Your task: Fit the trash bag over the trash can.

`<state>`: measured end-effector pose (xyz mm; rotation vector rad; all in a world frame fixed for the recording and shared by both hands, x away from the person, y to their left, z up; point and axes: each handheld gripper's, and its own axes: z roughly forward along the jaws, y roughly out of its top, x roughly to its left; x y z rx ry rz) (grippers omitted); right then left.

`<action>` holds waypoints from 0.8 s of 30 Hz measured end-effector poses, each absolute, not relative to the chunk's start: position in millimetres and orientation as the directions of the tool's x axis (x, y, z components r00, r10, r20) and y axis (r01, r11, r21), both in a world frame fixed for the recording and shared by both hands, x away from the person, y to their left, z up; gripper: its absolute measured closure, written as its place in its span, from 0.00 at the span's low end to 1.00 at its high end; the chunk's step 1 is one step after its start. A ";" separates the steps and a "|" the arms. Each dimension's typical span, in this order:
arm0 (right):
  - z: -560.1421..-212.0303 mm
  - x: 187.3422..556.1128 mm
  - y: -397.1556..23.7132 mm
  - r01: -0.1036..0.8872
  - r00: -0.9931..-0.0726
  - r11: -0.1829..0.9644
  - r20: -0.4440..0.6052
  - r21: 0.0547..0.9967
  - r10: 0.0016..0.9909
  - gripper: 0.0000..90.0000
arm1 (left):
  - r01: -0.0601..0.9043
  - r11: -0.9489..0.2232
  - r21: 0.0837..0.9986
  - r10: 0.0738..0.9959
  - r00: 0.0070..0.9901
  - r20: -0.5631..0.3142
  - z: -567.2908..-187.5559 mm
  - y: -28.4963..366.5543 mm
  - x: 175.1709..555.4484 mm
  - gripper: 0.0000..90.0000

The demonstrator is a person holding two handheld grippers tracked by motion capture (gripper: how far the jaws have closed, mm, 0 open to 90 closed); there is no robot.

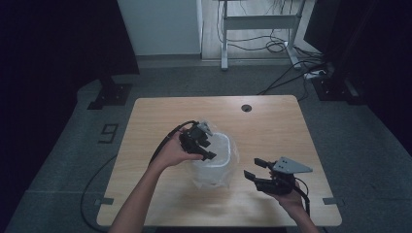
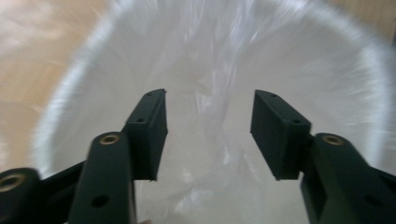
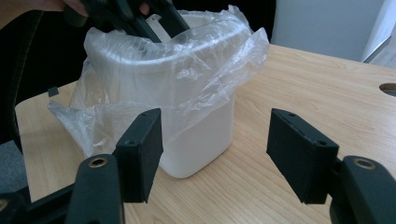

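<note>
Pushing down w/ the open, empty left gripper point(image 2: 210, 135), the thin bag point(image 3: 187, 88) could be torn or the bin point(image 3: 196, 144) tipped, as it isn't held by the open right gripper point(image 3: 215, 158).

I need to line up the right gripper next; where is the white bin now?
In the high view the white bin stands near the table's middle, under the left gripper, with the right gripper just to its right.

Grey carpet floor point(image 1: 204, 82), white wall panel point(image 1: 160, 24), desk frame point(image 1: 260, 22), floor cables point(image 1: 286, 77), dim room

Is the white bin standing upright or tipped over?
Upright: the white bin sits flat on the table, rim up, with the clear bag draped over it.
</note>
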<state>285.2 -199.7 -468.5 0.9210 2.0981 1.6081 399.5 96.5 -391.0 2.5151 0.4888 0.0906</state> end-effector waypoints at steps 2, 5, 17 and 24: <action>-468.7 285.0 -201.0 0.286 -0.730 0.146 0.117 0.947 0.673 0.40 | 0.329 -0.731 0.597 0.381 0.924 -0.043 -386.1 104.0 396.3 0.45; -469.8 284.3 -202.6 0.289 -0.727 0.143 0.120 0.946 0.676 0.40 | 0.329 -0.663 0.672 0.412 0.910 -0.039 -380.6 117.2 388.8 0.42; -478.3 286.4 -207.3 0.314 -0.717 0.165 0.120 0.935 0.686 0.38 | 0.293 -0.494 0.819 0.468 0.883 -0.035 -380.1 167.7 346.5 0.40; -485.2 286.7 -213.8 0.343 -0.705 0.173 0.131 0.923 0.697 0.37 | 0.310 -0.450 0.837 0.505 0.862 -0.048 -398.1 194.7 326.2 0.39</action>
